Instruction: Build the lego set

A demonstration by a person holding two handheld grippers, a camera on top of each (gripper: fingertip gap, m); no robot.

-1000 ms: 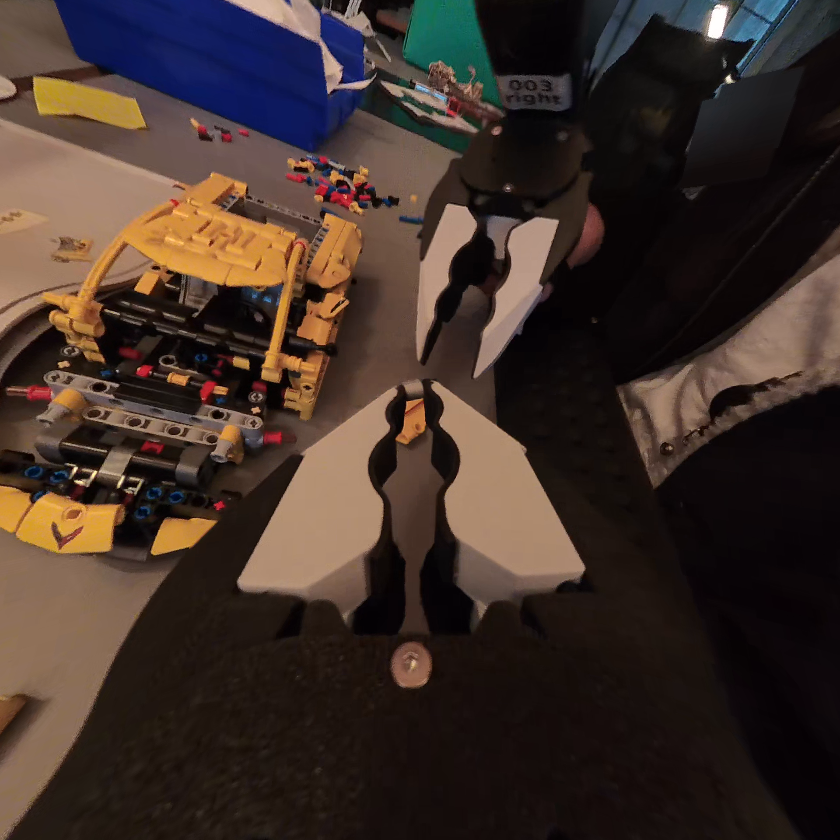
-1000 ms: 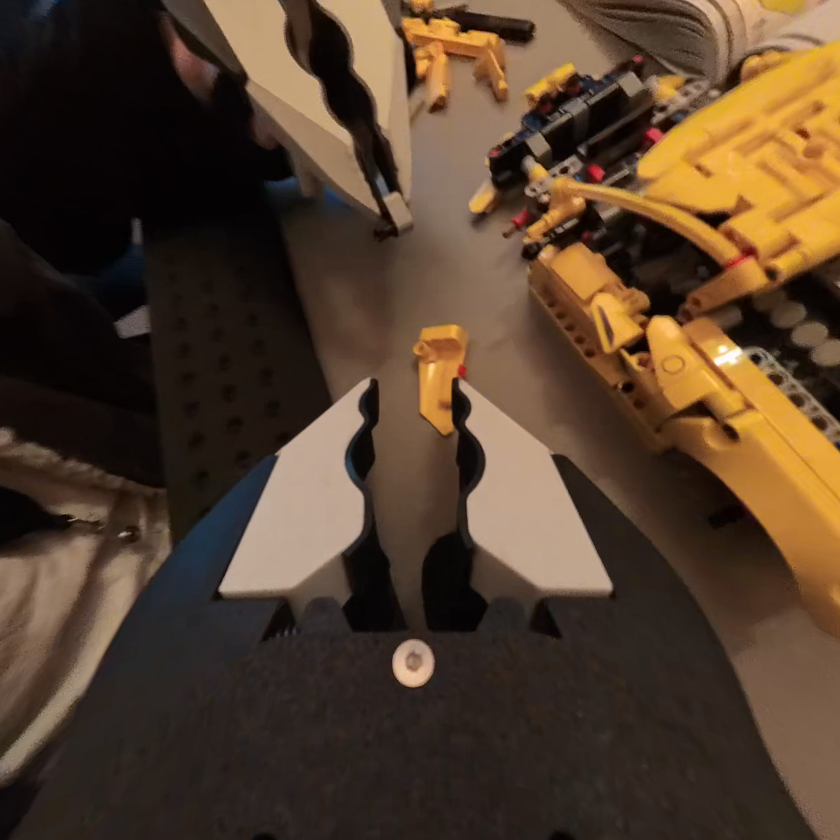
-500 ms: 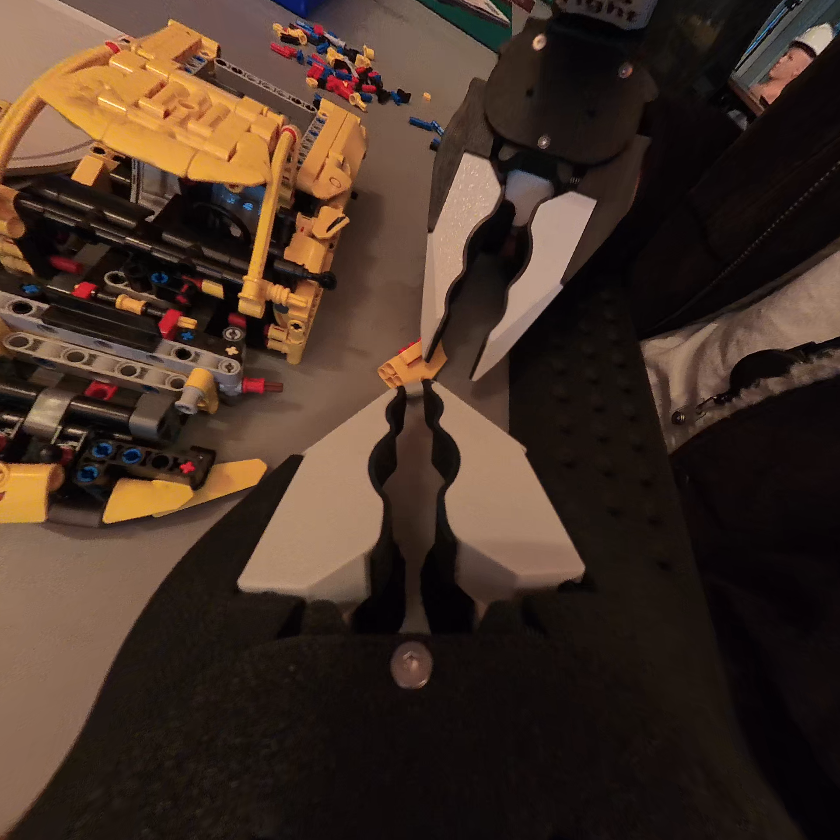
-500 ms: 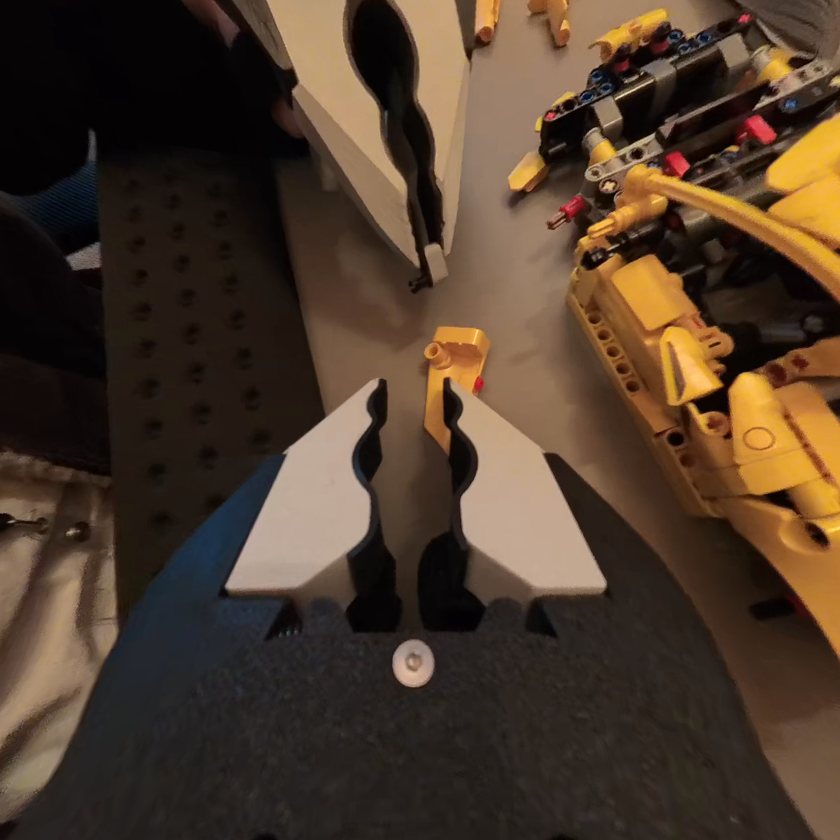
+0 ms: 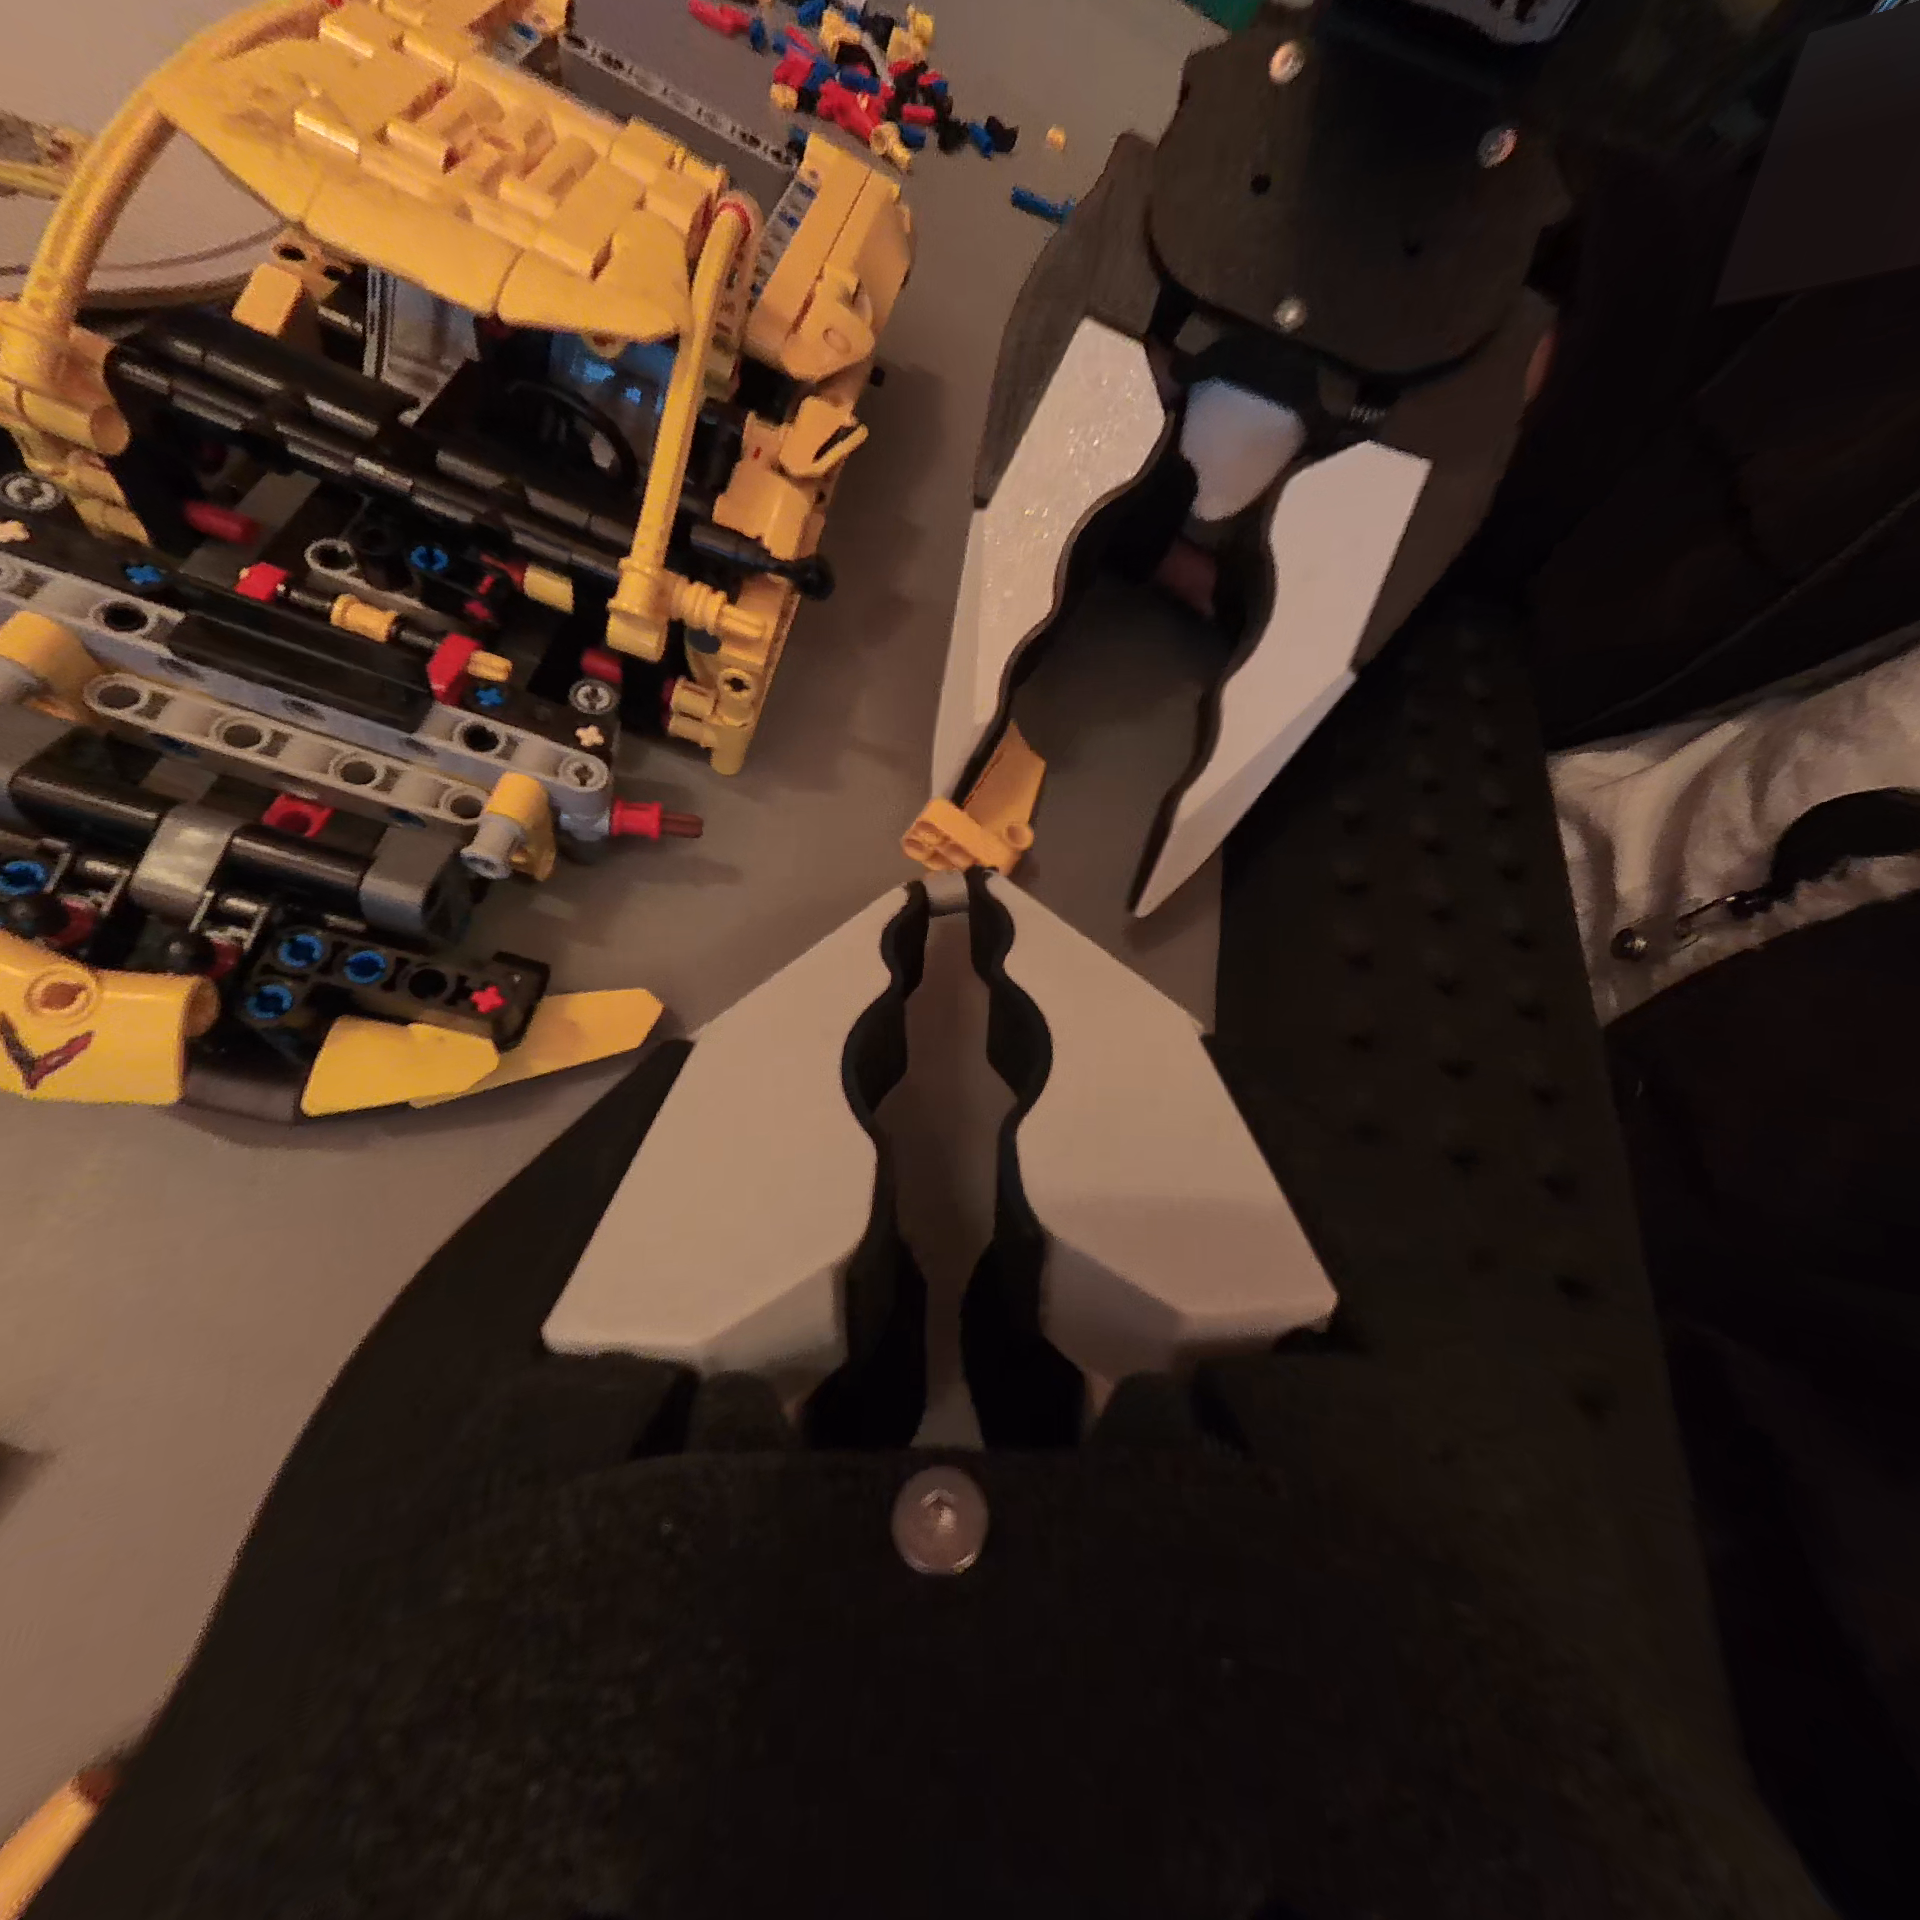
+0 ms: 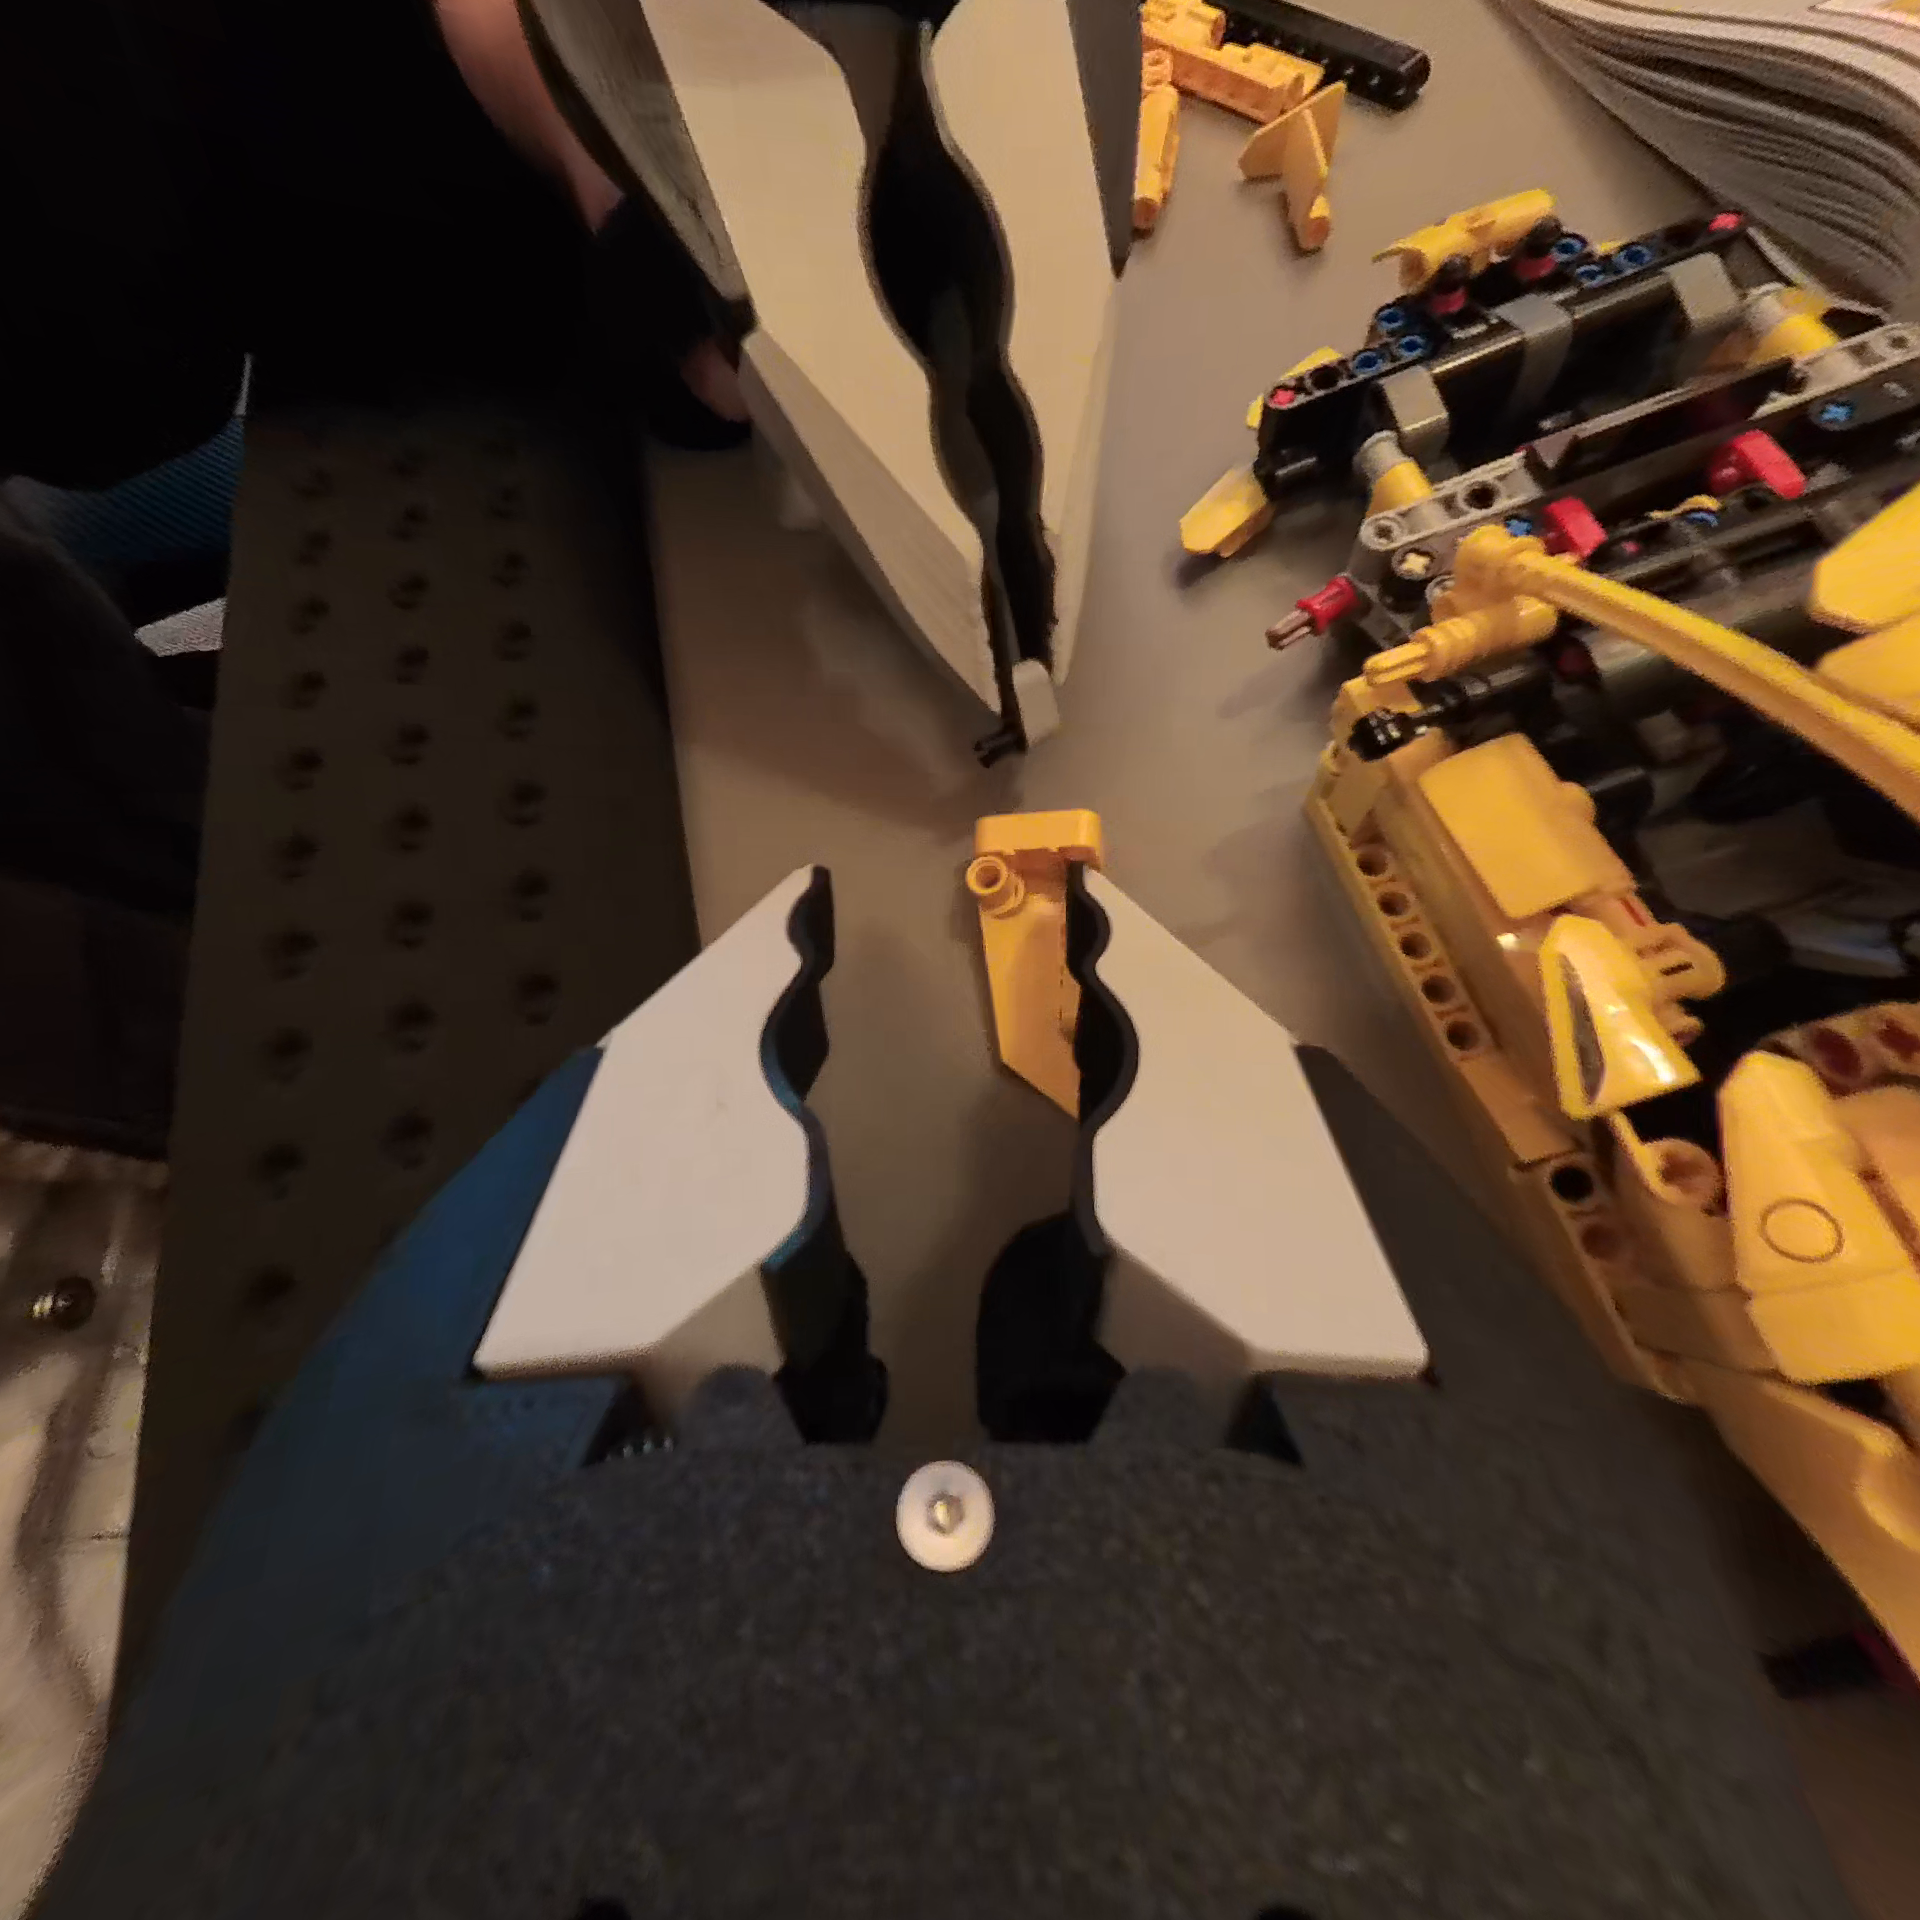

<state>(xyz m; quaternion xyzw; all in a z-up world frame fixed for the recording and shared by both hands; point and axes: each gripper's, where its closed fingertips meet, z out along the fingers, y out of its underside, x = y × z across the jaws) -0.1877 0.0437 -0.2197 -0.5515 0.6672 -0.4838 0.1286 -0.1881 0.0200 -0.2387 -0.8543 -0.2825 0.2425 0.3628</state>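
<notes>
Centrally, on a grey tabletop [image 6: 883, 790]: one small yellow wedge-shaped plastic Lego panel [image 6: 1029, 966], lying flat, pin end toward the left gripper. Right gripper [image 6: 945, 883] with white fingers spread wide, panel lying against the inner edge of one finger [image 6: 1195, 1091], other finger well clear. Left gripper [image 5: 943, 894] opposite, tips pinched nearly together on a small grey plastic piece [image 5: 943, 891], just beside the panel's pin end [image 5: 966, 836]; contact between them cannot be told. Beside both grippers: a partly built yellow and black Lego car [image 5: 436, 436], roof arched, grey beams and red pins exposed. Farther back, scattered small red, blue and black loose pieces [image 5: 873, 94]. Along the table edge, a dark perforated strip [image 6: 416, 831].
</notes>
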